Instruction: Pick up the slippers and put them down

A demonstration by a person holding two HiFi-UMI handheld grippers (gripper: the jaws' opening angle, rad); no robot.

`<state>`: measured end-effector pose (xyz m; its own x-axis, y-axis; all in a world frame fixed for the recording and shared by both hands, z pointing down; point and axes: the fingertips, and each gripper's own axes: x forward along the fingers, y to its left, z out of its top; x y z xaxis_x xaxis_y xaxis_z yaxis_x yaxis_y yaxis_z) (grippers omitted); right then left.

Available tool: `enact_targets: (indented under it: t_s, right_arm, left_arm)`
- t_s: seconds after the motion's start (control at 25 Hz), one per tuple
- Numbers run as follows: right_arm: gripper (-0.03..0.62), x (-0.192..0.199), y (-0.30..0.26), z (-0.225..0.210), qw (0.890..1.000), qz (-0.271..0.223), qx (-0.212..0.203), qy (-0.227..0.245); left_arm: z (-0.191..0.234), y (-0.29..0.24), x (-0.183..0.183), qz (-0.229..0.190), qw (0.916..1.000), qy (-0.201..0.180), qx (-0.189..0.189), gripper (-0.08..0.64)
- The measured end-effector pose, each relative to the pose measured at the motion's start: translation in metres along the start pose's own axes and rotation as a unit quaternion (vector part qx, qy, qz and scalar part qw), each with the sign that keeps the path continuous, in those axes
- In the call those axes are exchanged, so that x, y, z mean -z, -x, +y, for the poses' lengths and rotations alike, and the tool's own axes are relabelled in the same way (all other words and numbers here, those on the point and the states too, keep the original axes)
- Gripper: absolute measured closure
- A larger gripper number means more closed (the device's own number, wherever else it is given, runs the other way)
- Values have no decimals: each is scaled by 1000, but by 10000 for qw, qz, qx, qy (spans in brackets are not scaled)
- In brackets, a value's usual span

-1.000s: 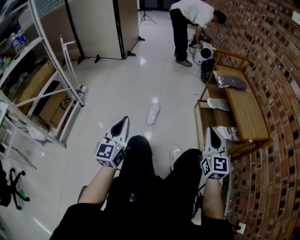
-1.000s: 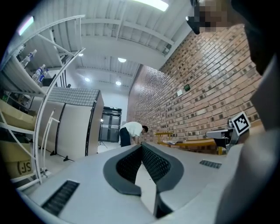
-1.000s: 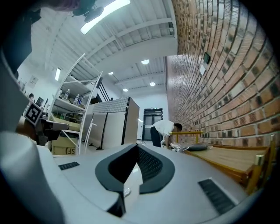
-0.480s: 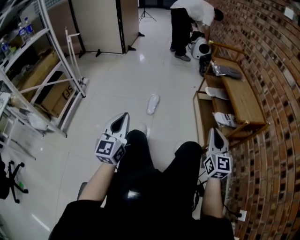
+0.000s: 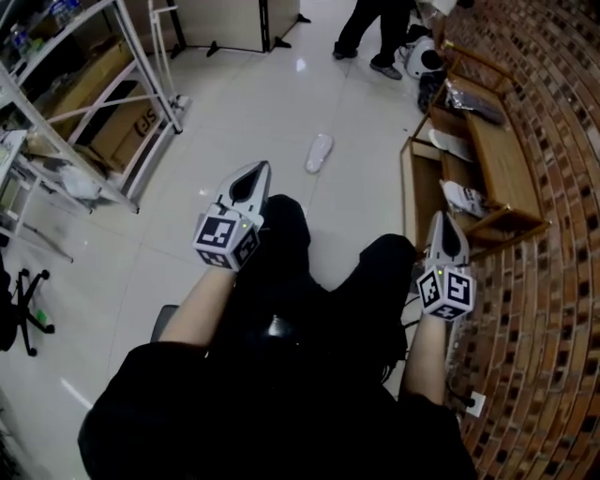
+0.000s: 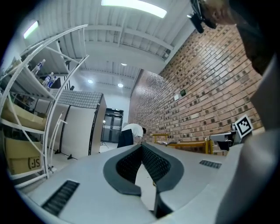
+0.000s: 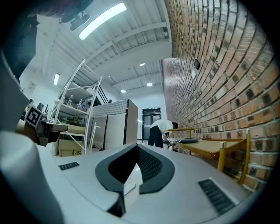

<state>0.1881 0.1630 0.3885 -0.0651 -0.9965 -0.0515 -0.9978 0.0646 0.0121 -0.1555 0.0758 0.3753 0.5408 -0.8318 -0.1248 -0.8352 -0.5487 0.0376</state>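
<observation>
A pale slipper (image 5: 320,153) lies alone on the glossy floor, ahead of my knees. A second white slipper (image 5: 466,197) rests on the lower shelf of the wooden bench (image 5: 502,178) by the brick wall. My left gripper (image 5: 255,172) hovers over my left knee, shut and empty, well short of the floor slipper. My right gripper (image 5: 442,220) is beside the bench's near end, also shut with nothing in it. Both point roughly level into the room; in the gripper views the left gripper (image 6: 142,146) and the right gripper (image 7: 137,146) have their tips closed together.
A white metal rack (image 5: 89,89) with a cardboard box (image 5: 127,122) stands at the left. A grey item (image 5: 478,101) lies on the bench top. A person (image 5: 375,28) bends over at the far end of the bench. A black chair base (image 5: 19,319) is at the left edge.
Both grippers have moved forward together with me, and the view has tipped down. The bench and floor slipper sit higher in the picture. Both jaws stay shut.
</observation>
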Motion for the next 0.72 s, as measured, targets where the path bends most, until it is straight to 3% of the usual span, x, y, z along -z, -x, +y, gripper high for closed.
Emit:
enact_targets:
  t_s: [0.24,0.72]
  right_arm:
    - [586,0,-8,0,9999,-32,28,-109]
    - [588,28,-3,0,9995,143,-27,-277]
  left_arm:
    - [11,-3,8,203,9993,-317,12,560]
    - [14,-2,10,90,9997,-234,35,560]
